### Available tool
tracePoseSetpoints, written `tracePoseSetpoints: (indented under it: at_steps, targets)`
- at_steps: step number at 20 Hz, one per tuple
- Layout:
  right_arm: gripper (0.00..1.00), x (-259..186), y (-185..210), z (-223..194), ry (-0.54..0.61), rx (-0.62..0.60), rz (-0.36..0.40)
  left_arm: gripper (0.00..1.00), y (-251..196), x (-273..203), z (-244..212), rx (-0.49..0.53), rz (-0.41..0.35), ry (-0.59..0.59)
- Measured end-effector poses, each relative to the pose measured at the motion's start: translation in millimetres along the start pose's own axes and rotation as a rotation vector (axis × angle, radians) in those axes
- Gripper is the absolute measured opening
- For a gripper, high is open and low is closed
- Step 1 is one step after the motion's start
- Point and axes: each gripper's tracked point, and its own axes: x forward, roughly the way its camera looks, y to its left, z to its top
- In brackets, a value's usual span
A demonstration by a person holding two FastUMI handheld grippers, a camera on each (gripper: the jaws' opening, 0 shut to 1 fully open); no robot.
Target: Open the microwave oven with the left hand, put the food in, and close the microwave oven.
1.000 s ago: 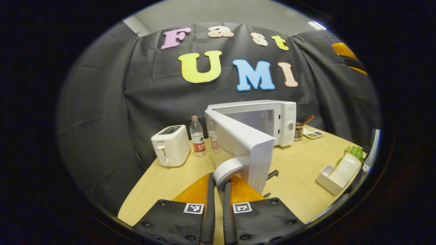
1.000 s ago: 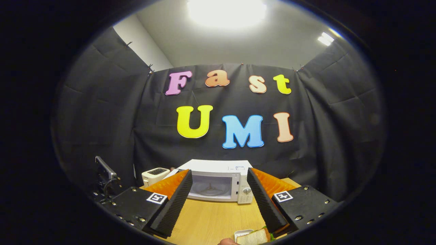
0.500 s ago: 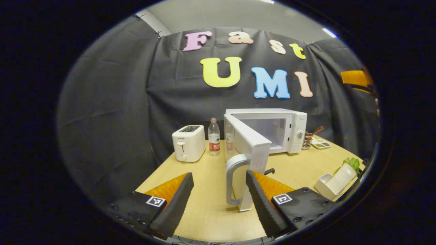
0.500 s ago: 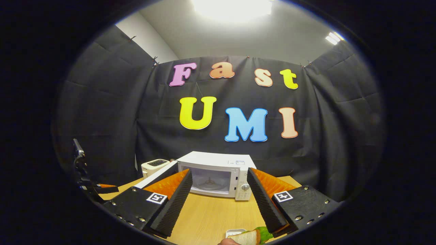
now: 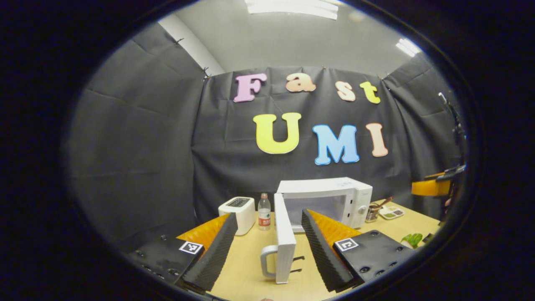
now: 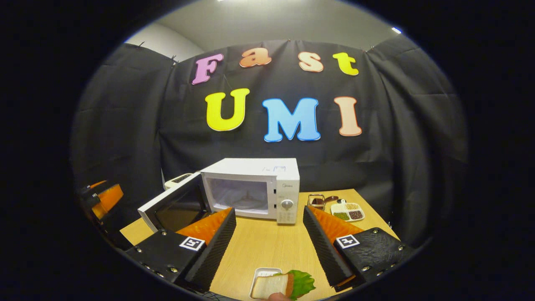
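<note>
Standing wide apart, the fingers of the left claw (image 5: 269, 246) hold nothing; the white box-shaped microwave oven (image 5: 330, 200) sits on the light wooden surface (image 5: 246, 267) ahead of it, a bit to the right. Its white door (image 5: 283, 238) is swung fully open and seen edge-on between the two fingers, w/ the grey curved handle (image 5: 267, 261) on the side toward the left finger, not touched by either one. Behind the left finger are a white toaster (image 5: 238, 213) and a clear plastic bottle w/ red label (image 5: 263, 217).

Right claw (image 6: 269, 246) is also wide and empty. Directly ahead of it is the oven cavity, open, w/ the round glass plate inside. The food, a slice of white bread w/ green lettuce leaf (image 6: 282, 284), lies on a small white rectangular tray (image 6: 261, 276) on the surface, just below and between the right claw's fingertips, approx. in the middle, not gripped. Beyond the right finger is a white divided dish w/ seeds (image 6: 347, 211), near the oven's control side. The left claw appears also far to the left in the right gripper view, beside the open door.
</note>
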Motion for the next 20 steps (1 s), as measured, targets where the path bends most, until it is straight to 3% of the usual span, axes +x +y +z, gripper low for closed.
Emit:
tracePoseSetpoints:
  at_steps: [7, 19, 20]
  targets:
    - [0.98, 13, -28, -73, 0.227, 0.05, 0.059, 1.0, -34, -9, 40, 0.005, 0.008, -0.072]
    - [0.98, 2, -47, -180, 0.537, 0.137, 0.133, 1.0, -66, -10, 42, 0.043, 0.043, -0.061]
    - [0.98, 1, -47, -185, 0.555, 0.152, 0.137, 0.96, -68, -11, 43, 0.046, 0.047, -0.063]
